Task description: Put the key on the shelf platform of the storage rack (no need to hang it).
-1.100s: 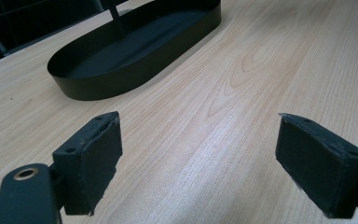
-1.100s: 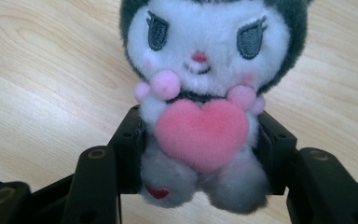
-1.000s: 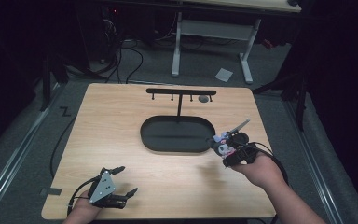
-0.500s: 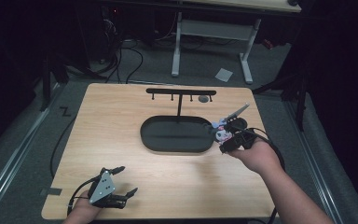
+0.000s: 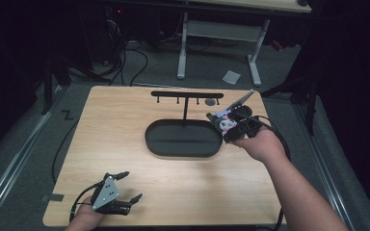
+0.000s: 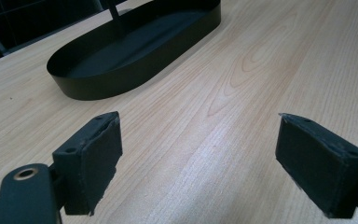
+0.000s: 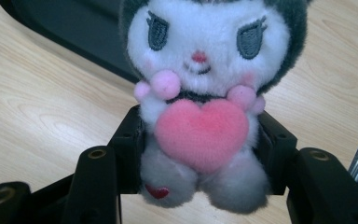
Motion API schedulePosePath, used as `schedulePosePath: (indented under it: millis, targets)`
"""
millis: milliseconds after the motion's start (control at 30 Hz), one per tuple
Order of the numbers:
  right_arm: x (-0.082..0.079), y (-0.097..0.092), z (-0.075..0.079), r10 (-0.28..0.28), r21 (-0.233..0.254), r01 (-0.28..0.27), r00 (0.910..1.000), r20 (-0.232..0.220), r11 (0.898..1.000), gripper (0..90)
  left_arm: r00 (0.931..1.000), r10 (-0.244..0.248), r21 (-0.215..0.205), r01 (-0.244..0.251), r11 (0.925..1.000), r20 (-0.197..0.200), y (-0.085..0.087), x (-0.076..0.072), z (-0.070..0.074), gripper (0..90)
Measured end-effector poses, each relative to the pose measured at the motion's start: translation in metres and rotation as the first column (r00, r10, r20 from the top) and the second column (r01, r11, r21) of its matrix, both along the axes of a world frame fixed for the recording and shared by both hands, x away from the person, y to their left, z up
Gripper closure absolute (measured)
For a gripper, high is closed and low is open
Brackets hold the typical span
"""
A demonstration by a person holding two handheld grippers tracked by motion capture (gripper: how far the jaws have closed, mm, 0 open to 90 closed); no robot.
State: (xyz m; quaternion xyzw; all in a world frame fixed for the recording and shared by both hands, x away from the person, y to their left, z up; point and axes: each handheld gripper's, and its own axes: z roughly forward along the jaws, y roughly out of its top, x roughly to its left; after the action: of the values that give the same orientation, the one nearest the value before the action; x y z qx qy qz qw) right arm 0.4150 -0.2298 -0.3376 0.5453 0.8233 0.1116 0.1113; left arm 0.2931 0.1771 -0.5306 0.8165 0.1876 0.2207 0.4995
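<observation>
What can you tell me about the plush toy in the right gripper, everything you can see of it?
The plush toy is small and fluffy: white face, dark grey hood, stitched grey eyes, tiny pink mouth, pink pom-poms at its neck. It hugs a pink heart, and one whitish foot bears a small red heart. It sits upright, facing the camera, clamped at its sides by the right gripper, held above the table beside the black tray.
</observation>
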Motion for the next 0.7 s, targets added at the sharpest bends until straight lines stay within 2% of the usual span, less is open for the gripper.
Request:
schedulePosePath:
  millis: [233, 700]
  targets:
    - [0.010, 0.003, 0.011, -0.008, 0.036, 0.008, 0.9998, 0.021, 0.999, 46.6, 1.0000, -0.002, 0.000, 0.002, 1.0000, 0.001, 0.000, 0.000, 0.000, 15.1]
    - [0.031, 0.004, 0.024, -0.041, 0.045, 0.039, 0.9974, 0.059, 0.998, 46.5, 1.0000, -0.002, -0.001, 0.002, 1.0000, 0.002, 0.000, 0.000, 0.000, 15.0]
